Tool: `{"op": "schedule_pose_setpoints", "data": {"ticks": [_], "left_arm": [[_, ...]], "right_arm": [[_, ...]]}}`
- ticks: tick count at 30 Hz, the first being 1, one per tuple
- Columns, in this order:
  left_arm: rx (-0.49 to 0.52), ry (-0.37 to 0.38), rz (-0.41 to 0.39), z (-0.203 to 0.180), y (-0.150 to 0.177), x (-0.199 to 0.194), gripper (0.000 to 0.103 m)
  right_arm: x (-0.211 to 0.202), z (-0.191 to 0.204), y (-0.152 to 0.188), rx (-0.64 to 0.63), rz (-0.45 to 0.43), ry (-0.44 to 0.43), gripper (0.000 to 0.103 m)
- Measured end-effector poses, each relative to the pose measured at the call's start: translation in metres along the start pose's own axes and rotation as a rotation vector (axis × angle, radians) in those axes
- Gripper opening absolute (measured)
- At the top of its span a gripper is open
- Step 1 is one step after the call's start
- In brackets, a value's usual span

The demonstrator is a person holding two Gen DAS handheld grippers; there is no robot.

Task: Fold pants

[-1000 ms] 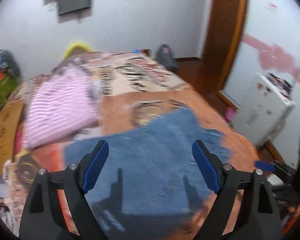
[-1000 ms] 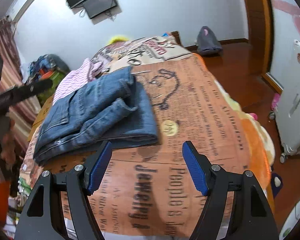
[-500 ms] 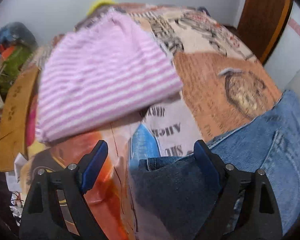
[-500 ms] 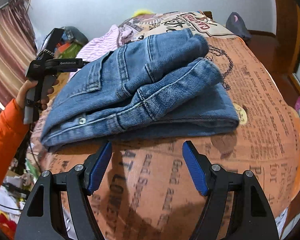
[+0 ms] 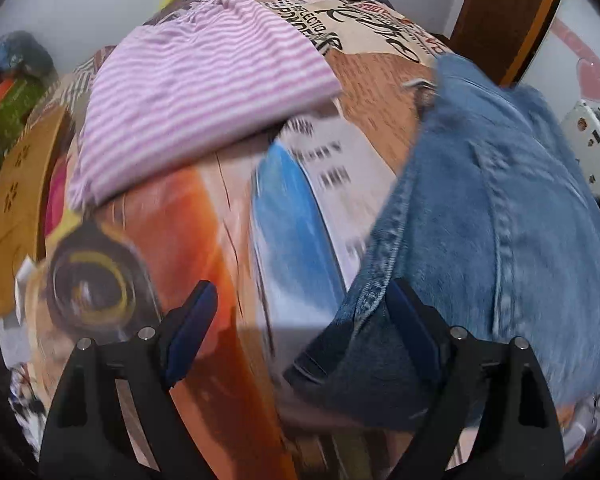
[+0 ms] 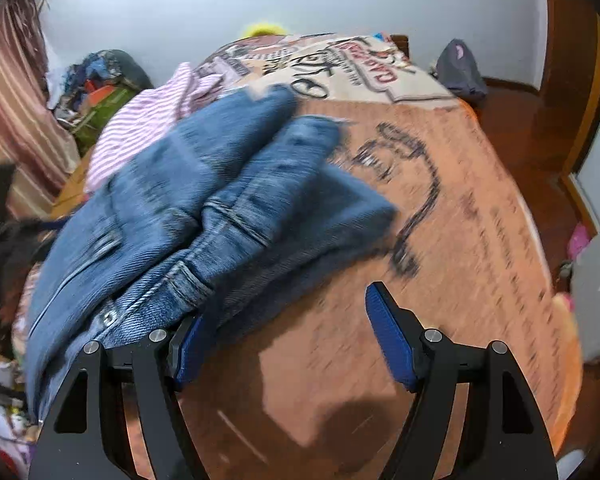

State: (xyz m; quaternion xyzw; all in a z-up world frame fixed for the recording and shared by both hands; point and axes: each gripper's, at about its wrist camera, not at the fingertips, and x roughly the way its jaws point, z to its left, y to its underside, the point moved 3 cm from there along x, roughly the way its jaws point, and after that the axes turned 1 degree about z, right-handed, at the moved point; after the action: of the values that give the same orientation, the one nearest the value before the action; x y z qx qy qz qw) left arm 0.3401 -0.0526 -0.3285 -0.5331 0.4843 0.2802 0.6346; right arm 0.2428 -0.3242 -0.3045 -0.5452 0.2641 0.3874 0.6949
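Note:
Folded blue jeans [image 5: 480, 216] lie on the printed bedspread [image 5: 204, 248]. In the left wrist view they fill the right side, and their waistband edge drapes over my right blue pad. My left gripper [image 5: 300, 320] is open, low over the bed, at the jeans' left edge. In the right wrist view the jeans [image 6: 204, 200] lie at the left and overlap my left pad. My right gripper [image 6: 288, 332] is open, close above the bedspread [image 6: 460, 240] at the jeans' near right corner. Both views are motion-blurred.
A folded pink striped garment [image 5: 196, 88] lies on the bed beyond the jeans; it also shows in the right wrist view [image 6: 148, 120]. A wooden bed frame [image 5: 16, 216] and clutter [image 6: 100, 92] lie at the left. A white appliance [image 5: 592, 148] and a door frame [image 6: 596, 100] stand at the right.
Both grippers have dropped closer to the bed and moved in on the jeans from opposite sides. The jeans' edges now overlap one pad of each gripper. Jaws stay open.

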Motion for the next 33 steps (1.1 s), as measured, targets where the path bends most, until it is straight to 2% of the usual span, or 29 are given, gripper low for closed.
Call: {"op": "schedule_pose_setpoints", "data": {"ticks": [5, 9, 14, 18, 22, 26, 30, 33], "left_arm": [[-0.100, 0.069, -0.015, -0.004, 0.039, -0.022, 0.087], [-0.125, 0.047, -0.045, -0.003, 0.044, -0.042, 0.083], [-0.087, -0.081, -0.191, -0.006, 0.013, -0.080, 0.082], [-0.029, -0.064, -0.270, -0.022, -0.029, -0.090, 0.082], [0.049, -0.026, -0.285, -0.048, -0.072, -0.070, 0.082], [0.112, -0.007, -0.220, -0.072, -0.102, -0.025, 0.082], [0.142, -0.019, -0.183, -0.078, -0.111, 0.016, 0.083], [0.127, 0.017, -0.164, -0.072, -0.117, 0.030, 0.089]], "right_arm": [[0.011, -0.020, -0.021, 0.003, -0.020, 0.064, 0.071], [0.000, -0.025, -0.026, 0.009, -0.051, 0.087, 0.071], [-0.025, -0.019, -0.036, -0.007, -0.120, 0.075, 0.071], [-0.040, 0.005, -0.049, -0.050, -0.175, 0.023, 0.071], [-0.026, 0.029, -0.058, -0.109, -0.186, 0.001, 0.071], [0.005, 0.040, -0.061, -0.136, -0.145, -0.003, 0.070], [0.034, 0.035, -0.059, -0.145, -0.086, 0.012, 0.070], [0.044, 0.024, -0.056, -0.133, -0.067, -0.033, 0.070]]}}
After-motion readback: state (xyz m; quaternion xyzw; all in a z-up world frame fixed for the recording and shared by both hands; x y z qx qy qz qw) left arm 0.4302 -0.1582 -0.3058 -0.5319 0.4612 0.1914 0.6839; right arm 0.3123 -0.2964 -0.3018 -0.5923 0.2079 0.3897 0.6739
